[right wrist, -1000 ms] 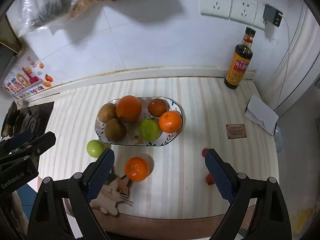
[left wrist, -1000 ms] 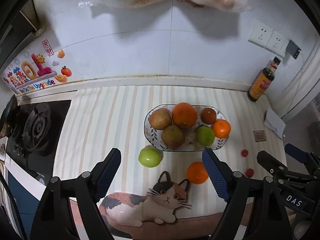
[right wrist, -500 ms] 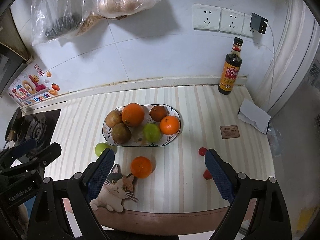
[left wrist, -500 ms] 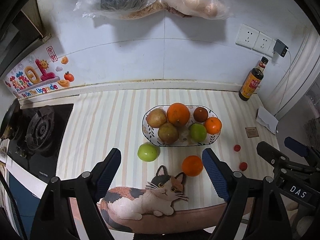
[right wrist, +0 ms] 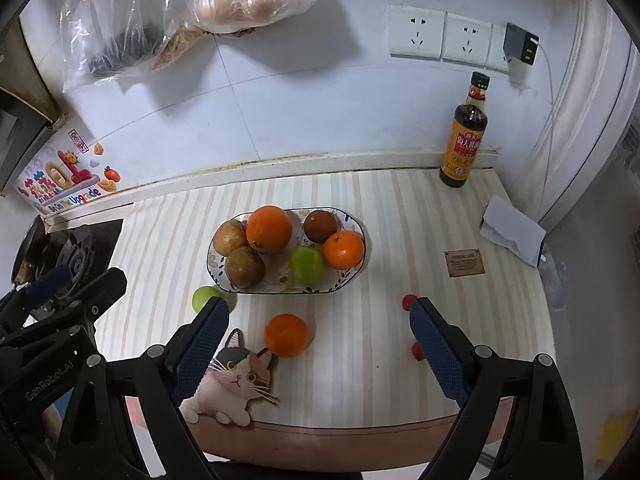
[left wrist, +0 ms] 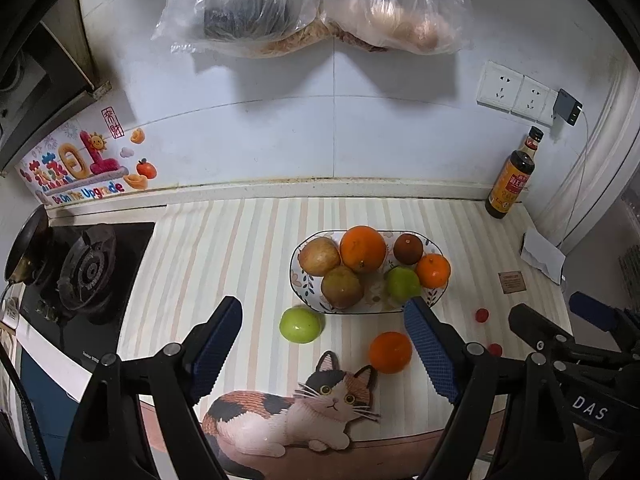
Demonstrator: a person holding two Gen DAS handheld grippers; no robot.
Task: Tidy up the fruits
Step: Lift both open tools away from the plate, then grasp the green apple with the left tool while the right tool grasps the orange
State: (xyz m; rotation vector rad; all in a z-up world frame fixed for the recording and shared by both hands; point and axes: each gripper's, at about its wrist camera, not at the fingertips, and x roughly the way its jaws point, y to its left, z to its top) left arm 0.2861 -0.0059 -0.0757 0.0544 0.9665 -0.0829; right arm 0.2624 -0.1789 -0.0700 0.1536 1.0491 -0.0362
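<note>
A patterned oval bowl (left wrist: 297,276) (right wrist: 352,276) on the striped counter mat holds several fruits: oranges, brown fruits and a green one. A loose green apple (left wrist: 300,324) (right wrist: 205,297) and a loose orange (left wrist: 390,352) (right wrist: 287,335) lie in front of the bowl. Two small red fruits (left wrist: 482,315) (right wrist: 409,301) lie to the right. My left gripper (left wrist: 324,344) is open and empty above the counter's front edge, near the apple. My right gripper (right wrist: 320,344) is open and empty, near the orange.
A soy sauce bottle (right wrist: 464,136) stands at the back right by the wall sockets. A gas stove (left wrist: 84,272) is at the left. Plastic bags (left wrist: 304,8) hang on the wall. A folded paper (right wrist: 512,230) and a small tag (right wrist: 464,263) lie at the right.
Both grippers have pulled back and up from the counter, so the bowl and loose fruits look smaller and farther. No fruit has moved.
</note>
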